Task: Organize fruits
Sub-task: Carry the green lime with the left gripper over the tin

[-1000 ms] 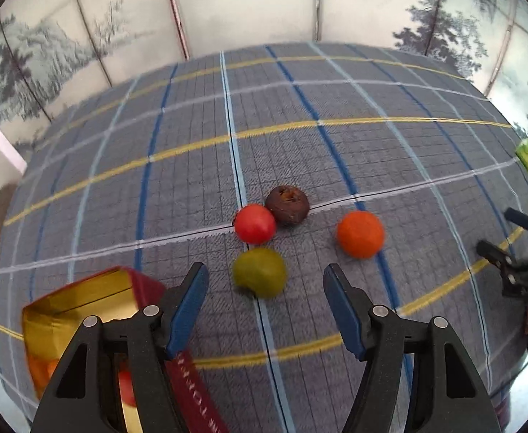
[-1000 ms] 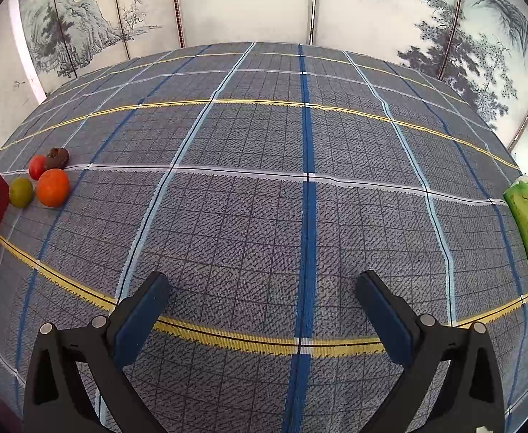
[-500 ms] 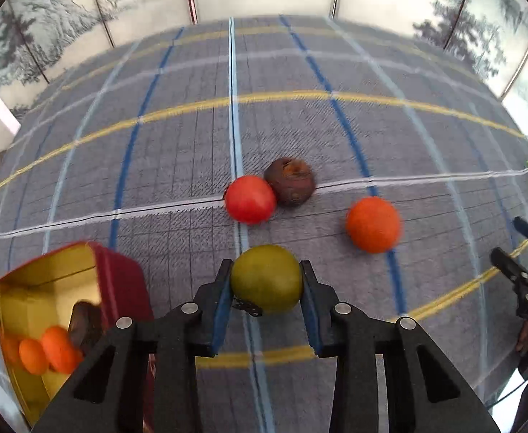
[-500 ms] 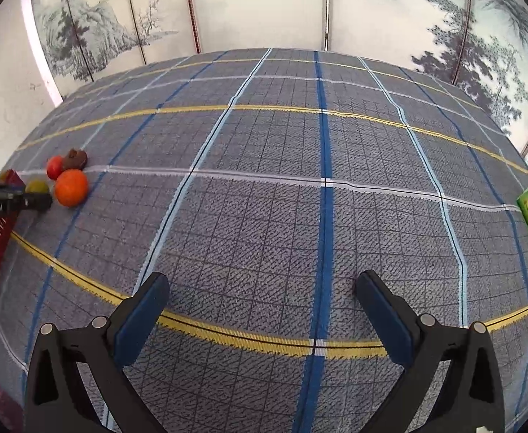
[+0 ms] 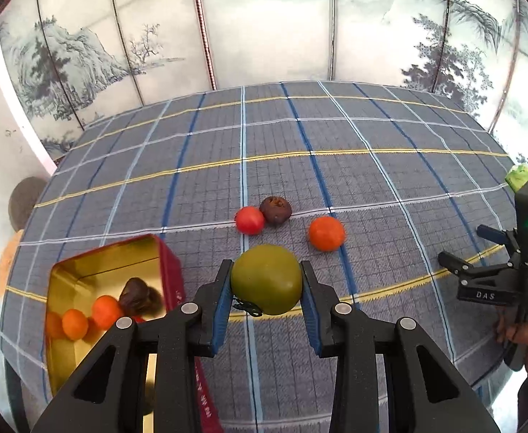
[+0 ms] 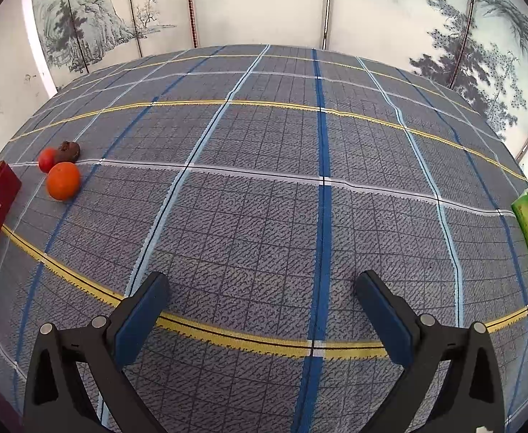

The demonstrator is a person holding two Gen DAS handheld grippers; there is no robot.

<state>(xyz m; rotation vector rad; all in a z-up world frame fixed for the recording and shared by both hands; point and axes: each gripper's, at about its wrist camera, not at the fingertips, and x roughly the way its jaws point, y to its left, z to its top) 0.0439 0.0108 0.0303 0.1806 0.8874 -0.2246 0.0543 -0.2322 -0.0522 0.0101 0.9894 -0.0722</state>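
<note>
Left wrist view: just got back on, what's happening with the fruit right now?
The left tool is shut on the green fruit, holding it near the open toffee tin, which already has fruit inside. A red fruit, a dark brown fruit and an orange fruit lie on the plaid tablecloth. The right tool is open and holds nothing.
</note>
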